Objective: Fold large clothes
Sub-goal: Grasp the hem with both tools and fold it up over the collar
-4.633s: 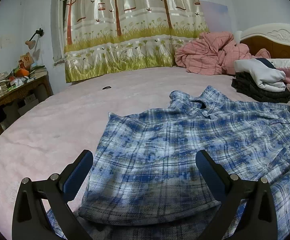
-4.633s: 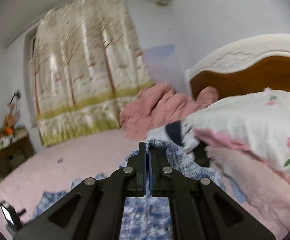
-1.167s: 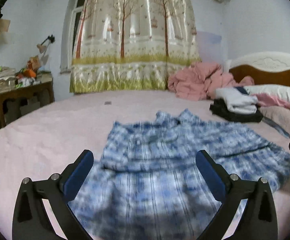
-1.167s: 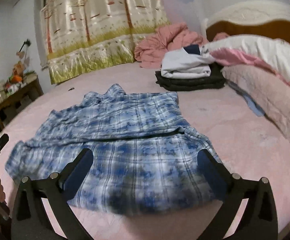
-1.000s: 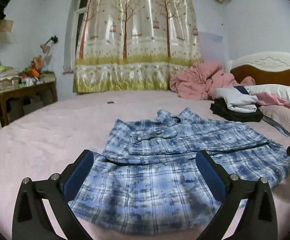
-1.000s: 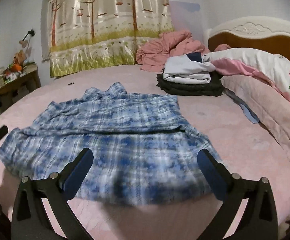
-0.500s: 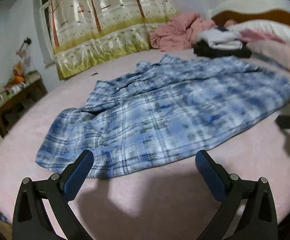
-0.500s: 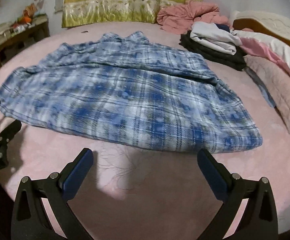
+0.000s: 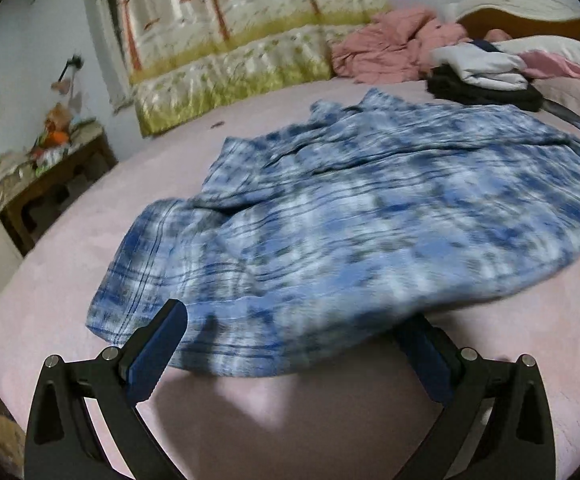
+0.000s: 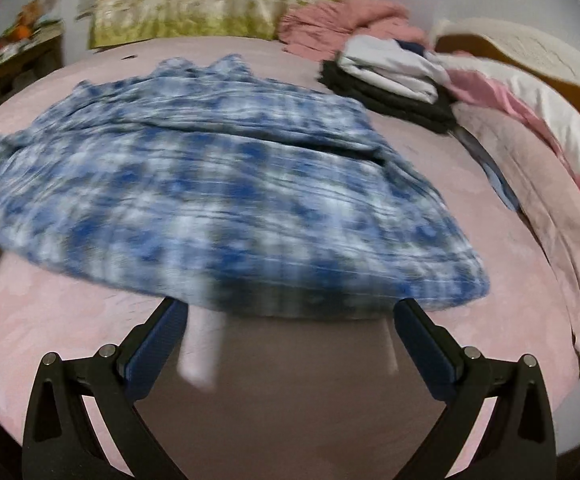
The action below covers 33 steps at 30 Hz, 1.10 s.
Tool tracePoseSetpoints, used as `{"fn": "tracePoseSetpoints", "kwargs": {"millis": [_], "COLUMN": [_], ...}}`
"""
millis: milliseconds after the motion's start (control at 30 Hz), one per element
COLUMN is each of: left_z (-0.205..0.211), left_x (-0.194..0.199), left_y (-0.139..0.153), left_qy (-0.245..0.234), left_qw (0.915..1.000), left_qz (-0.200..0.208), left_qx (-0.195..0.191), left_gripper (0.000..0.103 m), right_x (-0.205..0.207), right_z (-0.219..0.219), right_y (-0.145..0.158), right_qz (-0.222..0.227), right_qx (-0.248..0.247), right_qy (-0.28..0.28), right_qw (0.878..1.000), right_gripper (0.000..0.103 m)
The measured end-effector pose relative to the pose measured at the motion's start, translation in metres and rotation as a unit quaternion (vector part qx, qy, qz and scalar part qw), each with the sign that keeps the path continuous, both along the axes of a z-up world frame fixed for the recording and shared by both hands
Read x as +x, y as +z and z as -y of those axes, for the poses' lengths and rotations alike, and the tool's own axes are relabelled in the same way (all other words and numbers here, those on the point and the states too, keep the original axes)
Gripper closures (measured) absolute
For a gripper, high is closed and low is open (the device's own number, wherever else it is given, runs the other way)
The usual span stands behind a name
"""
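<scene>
Both claws stood spread wide and empty: the left claw (image 9: 296, 344) hung low at the near hem of the one blue plaid shirt (image 9: 370, 216), and the right claw (image 10: 290, 340) hung at the same hem further right, neither pinching cloth. At far left a wooden bench (image 9: 50, 176) carried a clutter of small things, too blurred to count. Behind it hung one tree-printed curtain (image 9: 230, 40). The shirt lay spread across the middle of the pink bed (image 9: 70, 216), collar away from the claws, partly folded over itself. Nothing lay between either claw and the hem. Further right, past the shirt, sat one crumpled pink blanket (image 10: 330, 24), then one stack of folded clothes (image 10: 390, 76), dark below and pale on top. At far right lay a flowered pillow (image 10: 550, 120) against the wooden headboard (image 10: 510, 60).
</scene>
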<state>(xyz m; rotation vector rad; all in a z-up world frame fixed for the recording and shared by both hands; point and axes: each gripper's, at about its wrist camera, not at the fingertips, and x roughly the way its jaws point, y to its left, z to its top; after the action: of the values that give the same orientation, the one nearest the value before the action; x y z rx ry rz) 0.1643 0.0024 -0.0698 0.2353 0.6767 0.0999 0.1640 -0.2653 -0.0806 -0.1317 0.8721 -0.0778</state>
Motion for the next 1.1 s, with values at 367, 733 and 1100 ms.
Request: {"fn": "tracePoseSetpoints", "kwargs": {"millis": [367, 733, 1100], "left_z": [-0.050, -0.073, -0.070], "left_x": [0.013, -0.002, -0.032], "left_y": [0.003, 0.003, 0.015], "left_qy": [0.066, 0.039, 0.020], "left_qw": [0.9971, 0.9918, 0.9711], "left_qz": [-0.009, -0.037, -0.055], "left_qx": [-0.037, -0.116, -0.231], "left_gripper": [0.000, 0.019, 0.019], "right_x": [0.021, 0.019, -0.013], "right_z": [0.049, 0.049, 0.048], "right_y": [0.000, 0.003, 0.016], "right_qz": [-0.016, -0.019, 0.010], "right_qx": [0.047, 0.098, 0.149], "right_qy": [-0.075, -0.022, -0.023], "right_qw": [0.996, 0.995, 0.988], "right_gripper": [0.000, 0.026, 0.026]}}
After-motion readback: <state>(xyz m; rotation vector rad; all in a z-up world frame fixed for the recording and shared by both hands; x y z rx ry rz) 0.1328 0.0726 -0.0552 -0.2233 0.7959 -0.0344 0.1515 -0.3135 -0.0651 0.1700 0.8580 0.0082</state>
